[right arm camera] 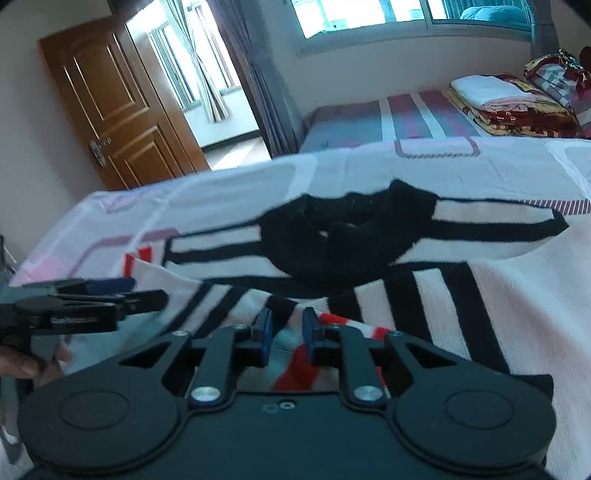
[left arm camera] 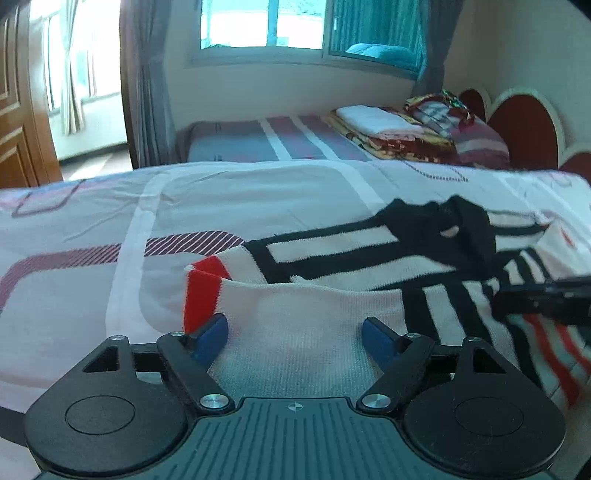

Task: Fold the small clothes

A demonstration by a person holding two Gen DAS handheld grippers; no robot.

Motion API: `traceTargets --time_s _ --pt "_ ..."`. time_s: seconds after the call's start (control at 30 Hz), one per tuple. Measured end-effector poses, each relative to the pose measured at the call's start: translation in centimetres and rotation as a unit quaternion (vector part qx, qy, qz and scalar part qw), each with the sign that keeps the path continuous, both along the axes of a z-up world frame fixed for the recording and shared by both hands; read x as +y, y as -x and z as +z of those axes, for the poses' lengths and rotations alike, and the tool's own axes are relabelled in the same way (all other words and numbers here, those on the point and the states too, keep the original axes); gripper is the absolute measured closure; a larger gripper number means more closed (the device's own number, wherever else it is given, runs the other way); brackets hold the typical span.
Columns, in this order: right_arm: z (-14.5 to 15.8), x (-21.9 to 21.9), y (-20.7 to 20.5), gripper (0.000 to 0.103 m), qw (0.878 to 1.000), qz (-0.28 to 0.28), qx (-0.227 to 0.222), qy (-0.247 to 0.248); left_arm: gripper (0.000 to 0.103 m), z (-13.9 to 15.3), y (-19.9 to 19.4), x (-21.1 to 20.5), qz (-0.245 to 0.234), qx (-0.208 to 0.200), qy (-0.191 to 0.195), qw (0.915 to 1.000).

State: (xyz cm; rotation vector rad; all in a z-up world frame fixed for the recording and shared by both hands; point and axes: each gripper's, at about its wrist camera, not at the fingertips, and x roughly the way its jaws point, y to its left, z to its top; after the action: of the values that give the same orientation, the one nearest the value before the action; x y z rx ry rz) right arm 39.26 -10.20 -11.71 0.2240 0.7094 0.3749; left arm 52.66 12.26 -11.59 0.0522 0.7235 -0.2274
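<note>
A small knitted sweater [left arm camera: 332,258], pale pink with black stripes, a black collar and red cuffs, lies spread on the bed. My left gripper [left arm camera: 295,332] is open, its blue pads on either side of the pale sleeve [left arm camera: 295,314] near the red cuff [left arm camera: 201,291]. My right gripper [right arm camera: 287,332] has its jaws narrowly apart around a red-striped fold of the sweater [right arm camera: 332,321]; the grip is hard to judge. The right gripper shows at the right edge of the left wrist view [left arm camera: 543,295]. The left gripper shows at the left in the right wrist view [right arm camera: 110,295].
The bed has a white and pink patterned sheet [left arm camera: 110,221]. A second bed behind holds folded blankets [left arm camera: 399,129]. A wooden door [right arm camera: 110,110] and a curtained window [left arm camera: 266,26] lie beyond.
</note>
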Motion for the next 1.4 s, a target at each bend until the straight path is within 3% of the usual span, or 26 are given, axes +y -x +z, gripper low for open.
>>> traceTargets --time_s 0.1,0.37,0.43,0.5,0.7,0.87,0.97,1.1,1.2,1.33,1.4 --pt "-0.2 0.1 0.2 0.087 1.0 0.001 -0.008 0.006 0.014 -0.1 -0.2 -0.5 0.0 -0.001 0.0 1.0" --pt "0.3 0.4 0.4 0.086 0.999 -0.003 -0.015 0.03 0.013 0.2 0.2 -0.7 -0.003 -0.005 -0.014 0.9999" --pt "1.1 0.5 1.1 0.072 0.999 -0.004 -0.025 0.041 0.013 0.5 0.5 -0.7 0.0 -0.003 -0.012 0.9999" --pt "1.6 0.0 2.0 0.069 0.998 -0.007 -0.032 0.053 0.013 0.9 1.0 -0.8 0.003 -0.003 -0.013 0.9999" --pt "2.4 -4.9 4.6 0.069 0.996 -0.059 -0.034 0.051 0.013 2.0 3.9 -1.0 0.009 -0.013 -0.02 0.9997" --pt "1.4 -9.4 5.4 0.067 0.995 -0.101 -0.004 0.024 0.013 1.7 6.6 -0.8 0.029 -0.003 -0.001 0.9996" --pt "0.3 -9.8 5.2 0.068 0.996 -0.092 0.008 0.015 0.01 0.5 6.9 -1.6 0.039 -0.004 -0.029 0.9988" --pt "-0.1 -9.5 5.1 0.092 0.994 -0.093 -0.003 0.061 0.006 0.4 6.7 -1.1 0.062 0.009 -0.018 0.9979" --pt "-0.1 -10.5 5.5 0.095 0.994 -0.094 0.002 0.056 0.006 0.6 7.3 -1.0 0.071 0.007 -0.035 0.9968" --pt "0.9 -11.5 6.8 0.055 0.994 -0.1 -0.008 0.038 0.006 1.4 9.0 -0.5 0.085 -0.004 -0.021 0.9961" --pt "0.5 -11.7 6.5 0.06 0.996 -0.082 0.013 0.016 0.006 1.1 9.4 -0.6 0.098 0.004 -0.025 0.9949"
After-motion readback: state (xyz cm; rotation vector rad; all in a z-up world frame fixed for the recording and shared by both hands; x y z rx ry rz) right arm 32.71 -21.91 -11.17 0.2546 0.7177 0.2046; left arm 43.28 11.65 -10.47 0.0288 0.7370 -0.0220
